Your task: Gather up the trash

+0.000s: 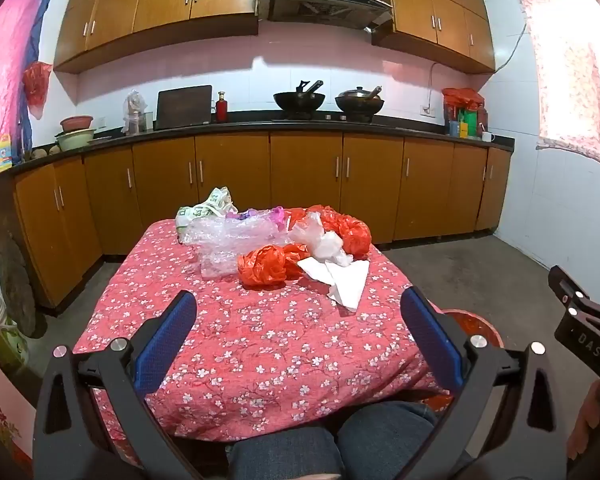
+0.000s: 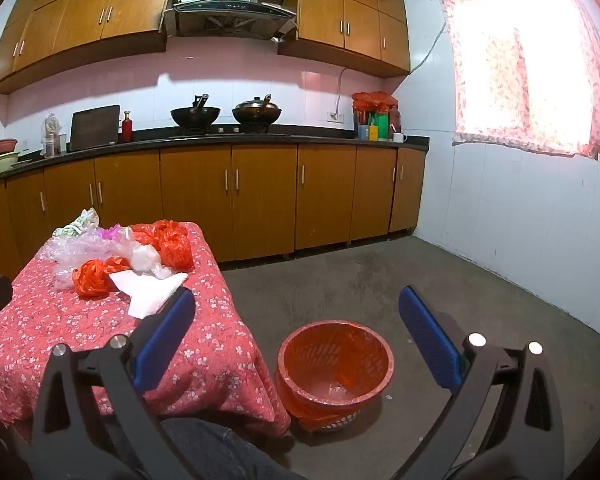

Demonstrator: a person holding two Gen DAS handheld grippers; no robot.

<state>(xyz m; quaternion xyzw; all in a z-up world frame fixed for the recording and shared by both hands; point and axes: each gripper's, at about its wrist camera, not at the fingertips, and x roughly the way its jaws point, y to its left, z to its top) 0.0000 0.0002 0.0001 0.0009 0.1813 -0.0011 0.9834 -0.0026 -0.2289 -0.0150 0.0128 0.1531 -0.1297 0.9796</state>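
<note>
A heap of trash lies at the far end of the red floral table (image 1: 260,344): a crumpled orange bag (image 1: 262,266), white paper (image 1: 346,280), a white bag (image 1: 320,242), clear bubble wrap (image 1: 228,240) and another orange bag (image 1: 348,230). My left gripper (image 1: 300,304) is open and empty, above the table's near part, short of the heap. My right gripper (image 2: 296,308) is open and empty, held above the floor beside the table; it shows at the right edge of the left wrist view (image 1: 580,280). An orange lined bin (image 2: 334,366) stands on the floor right of the table. The heap shows too (image 2: 120,264).
Wooden cabinets (image 2: 260,196) and a black counter with two woks (image 2: 226,114) run along the far wall. Concrete floor (image 2: 440,272) lies right of the table. A curtained window (image 2: 528,64) is on the right wall. My knees (image 1: 340,440) are under the table's near edge.
</note>
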